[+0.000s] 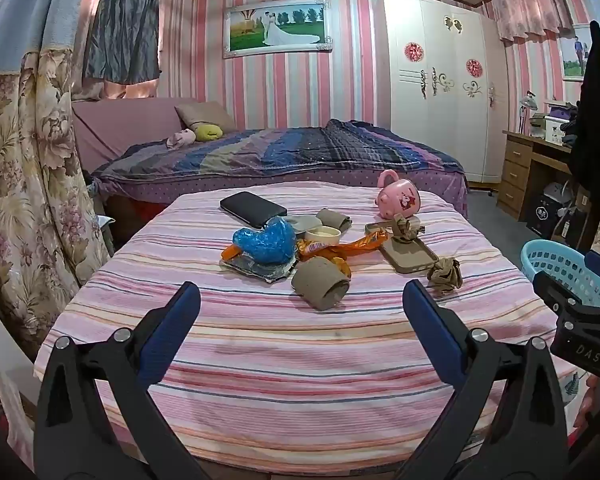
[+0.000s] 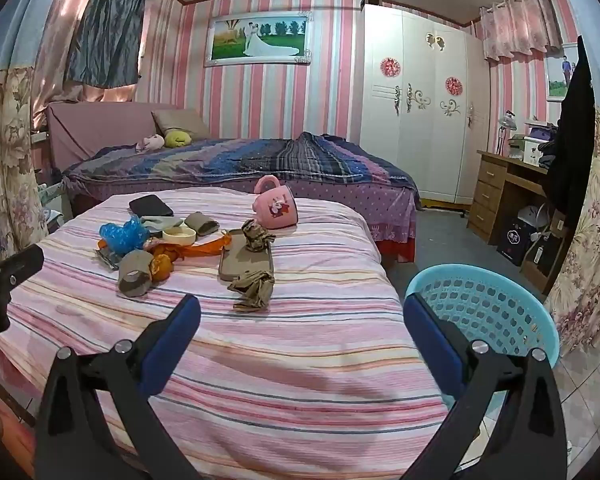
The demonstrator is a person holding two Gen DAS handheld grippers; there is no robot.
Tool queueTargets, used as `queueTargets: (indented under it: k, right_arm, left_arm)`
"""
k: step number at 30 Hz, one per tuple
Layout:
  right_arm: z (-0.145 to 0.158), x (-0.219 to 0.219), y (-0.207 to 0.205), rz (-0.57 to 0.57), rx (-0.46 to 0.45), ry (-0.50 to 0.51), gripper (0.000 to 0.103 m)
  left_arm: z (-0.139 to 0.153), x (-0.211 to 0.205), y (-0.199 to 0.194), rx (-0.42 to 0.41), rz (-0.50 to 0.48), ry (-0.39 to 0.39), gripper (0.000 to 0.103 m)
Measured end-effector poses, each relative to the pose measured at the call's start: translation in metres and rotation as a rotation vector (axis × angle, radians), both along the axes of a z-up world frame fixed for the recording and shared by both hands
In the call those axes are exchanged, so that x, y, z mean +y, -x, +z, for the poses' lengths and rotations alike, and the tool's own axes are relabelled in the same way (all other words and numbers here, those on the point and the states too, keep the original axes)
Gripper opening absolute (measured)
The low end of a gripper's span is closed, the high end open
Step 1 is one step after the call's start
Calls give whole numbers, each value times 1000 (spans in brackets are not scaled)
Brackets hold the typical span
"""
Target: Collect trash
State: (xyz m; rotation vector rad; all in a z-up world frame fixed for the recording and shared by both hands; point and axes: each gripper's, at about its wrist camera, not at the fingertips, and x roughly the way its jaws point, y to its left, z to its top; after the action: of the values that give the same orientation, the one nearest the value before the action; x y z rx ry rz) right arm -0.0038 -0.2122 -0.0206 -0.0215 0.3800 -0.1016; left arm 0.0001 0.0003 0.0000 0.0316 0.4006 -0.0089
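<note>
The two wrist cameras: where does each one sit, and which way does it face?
Left wrist view: sits on the left gripper, facing over the striped table toward the bed; its open blue fingers show, and the right gripper at the right edge.
Right wrist view: sits on the right gripper, facing the same way from further right; its open fingers show, and the left gripper's tip at the left edge.
Shared: pink mug, blue plastic bag, blue basket.

Legible text: the letters "DAS", in pale capitals, on the black body of the right gripper (image 1: 580, 346) at the right edge of the left wrist view. Markings on the dark box (image 2: 514, 240) under the desk are illegible.
</note>
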Motion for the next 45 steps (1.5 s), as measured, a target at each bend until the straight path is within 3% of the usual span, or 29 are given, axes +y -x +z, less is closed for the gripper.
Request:
queueTargets:
  k: [45]
  right_arm:
    - [6, -3, 8, -7, -25, -1, 99]
  left_arm:
    - [2, -4, 2, -11, -3, -13, 98]
